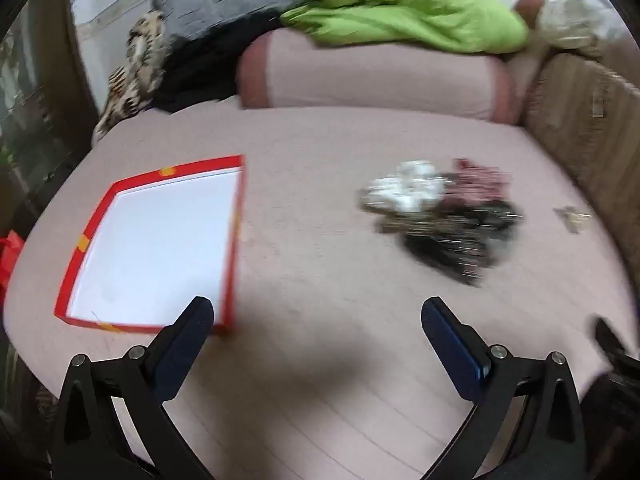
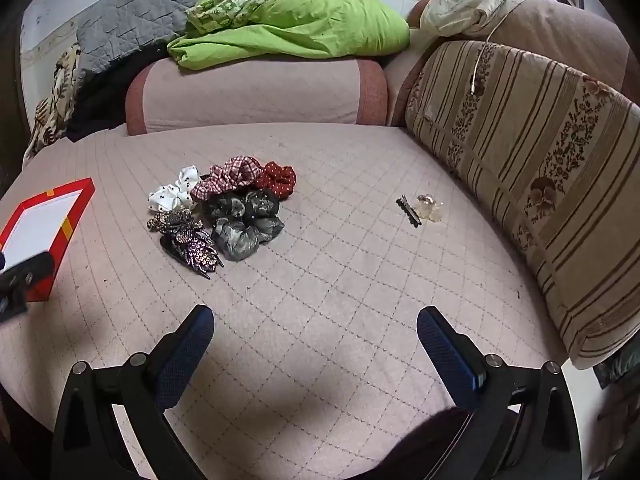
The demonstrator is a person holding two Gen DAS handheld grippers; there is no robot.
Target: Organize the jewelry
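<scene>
A shallow red box (image 1: 234, 240) with a white inside lies on the pink quilted sofa seat (image 1: 320, 240); it also shows at the left edge of the right wrist view (image 2: 76, 216). A pile of scrunchies and beaded hair clips (image 2: 224, 212) lies mid-seat, blurred in the left wrist view (image 1: 440, 216). A black clip (image 2: 409, 211) and a clear claw clip (image 2: 430, 208) lie to its right. My left gripper (image 1: 318, 320) is open and empty beside the box's near right corner. My right gripper (image 2: 316, 328) is open and empty, short of the pile.
A striped back cushion (image 2: 540, 168) runs along the right. A pink bolster (image 2: 256, 92) sits at the back with a green blanket (image 2: 296, 28) and grey quilt (image 2: 136, 20) on top. The left gripper's finger (image 2: 24, 276) shows by the box.
</scene>
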